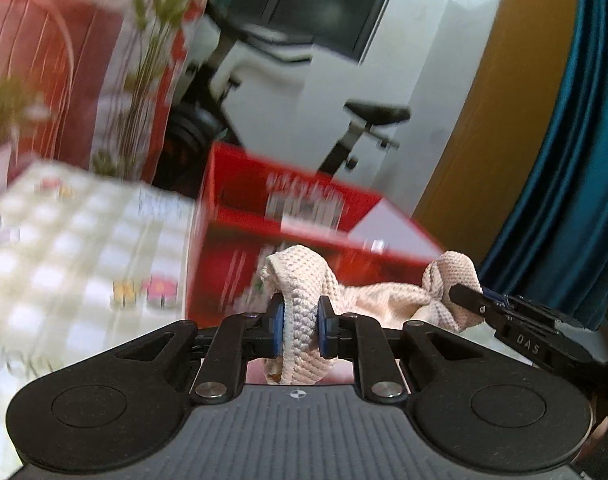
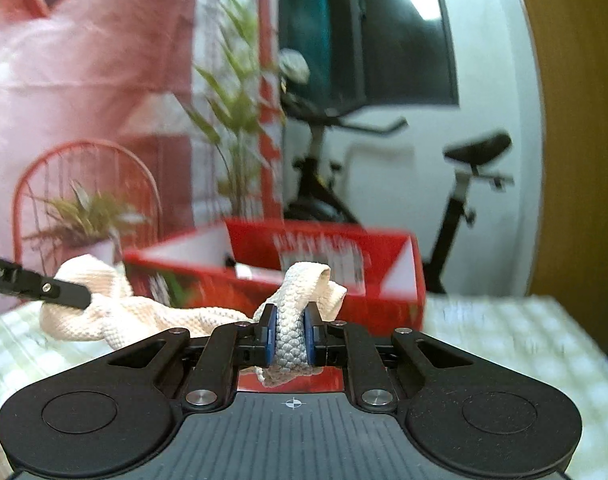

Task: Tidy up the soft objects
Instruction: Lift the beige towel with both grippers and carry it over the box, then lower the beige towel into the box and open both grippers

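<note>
Cream knitted cloth point(image 1: 304, 300) pinched at two bunched corners: left gripper point(image 1: 300, 322) with fingers point(image 1: 277, 320) nearly closed on one fold, right gripper point(image 2: 290, 334) likewise clamped on the other. Held slack between both, above the checked bench point(image 1: 64, 240), in front of the open red box point(image 2: 324, 264). Grasp done; folding or dropping into the box probably left, box contents unclear through blur.

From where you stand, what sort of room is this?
Probably a lived-in room at home: an exercise bike by the wall, potted plants, a red box and a checked tablecloth.
</note>
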The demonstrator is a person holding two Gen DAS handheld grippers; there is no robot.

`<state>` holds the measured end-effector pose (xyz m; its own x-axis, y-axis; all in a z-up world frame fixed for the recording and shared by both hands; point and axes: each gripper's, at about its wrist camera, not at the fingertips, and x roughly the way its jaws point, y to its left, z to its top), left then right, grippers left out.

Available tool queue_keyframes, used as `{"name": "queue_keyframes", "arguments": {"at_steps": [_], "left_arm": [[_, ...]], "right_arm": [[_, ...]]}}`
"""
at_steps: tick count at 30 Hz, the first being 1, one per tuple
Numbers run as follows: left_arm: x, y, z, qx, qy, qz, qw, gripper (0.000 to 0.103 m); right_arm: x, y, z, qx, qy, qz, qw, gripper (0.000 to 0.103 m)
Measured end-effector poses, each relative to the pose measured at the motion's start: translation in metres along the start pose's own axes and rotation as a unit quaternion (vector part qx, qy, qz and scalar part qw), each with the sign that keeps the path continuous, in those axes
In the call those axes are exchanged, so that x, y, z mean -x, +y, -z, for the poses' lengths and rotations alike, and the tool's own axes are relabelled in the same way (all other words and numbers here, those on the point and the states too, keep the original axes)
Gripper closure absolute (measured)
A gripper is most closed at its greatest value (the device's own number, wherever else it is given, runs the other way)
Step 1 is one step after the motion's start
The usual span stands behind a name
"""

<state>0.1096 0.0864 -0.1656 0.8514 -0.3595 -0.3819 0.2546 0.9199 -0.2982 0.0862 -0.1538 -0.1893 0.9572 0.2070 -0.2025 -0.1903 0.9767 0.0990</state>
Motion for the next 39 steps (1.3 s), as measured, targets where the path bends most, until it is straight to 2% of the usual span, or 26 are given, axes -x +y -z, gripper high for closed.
{"name": "queue_keyframes", "arguments": {"at_steps": [5,9,13,16,23,26,30,39], "left_arm": [[0.007,-0.017,-0.047,-0.033,-0.052,-0.005,0.9981,0.086],[-0.014,-0.036,-0.084,-0.081,-0.06,-0.023,0.9947,0.086],[-0.055,-0.051,-0.107,-0.135,-0.016,-0.042,0.9898,0.086],[-0.088,-0.053,-0.114,-0.151,0.021,-0.044,0.9873,0.086],[-0.149,-0.052,-0.101,-0.166,0.113,-0.054,0.9782,0.086],[-0.163,-0.045,-0.09,-0.155,0.156,-0.055,0.9739,0.086],[-0.17,-0.031,-0.088,-0.141,0.172,-0.062,0.9729,0.086],[-0.171,-0.029,-0.086,-0.135,0.175,-0.064,0.9733,0.085]], "right_arm": [[-0.003,-0.003,-0.045,0.026,-0.03,-0.004,0.999,0.09],[-0.027,-0.01,-0.076,0.047,-0.031,0.002,0.998,0.09],[-0.064,-0.02,-0.092,0.06,-0.008,0.022,0.998,0.09],[-0.088,-0.028,-0.088,0.07,0.021,0.034,0.997,0.09],[-0.118,-0.028,-0.072,0.079,0.094,0.019,0.992,0.09],[-0.126,-0.022,-0.065,0.092,0.123,0.015,0.988,0.09],[-0.135,-0.021,-0.059,0.064,0.151,0.019,0.986,0.09],[-0.136,-0.028,-0.055,0.03,0.164,0.021,0.986,0.089]]}}
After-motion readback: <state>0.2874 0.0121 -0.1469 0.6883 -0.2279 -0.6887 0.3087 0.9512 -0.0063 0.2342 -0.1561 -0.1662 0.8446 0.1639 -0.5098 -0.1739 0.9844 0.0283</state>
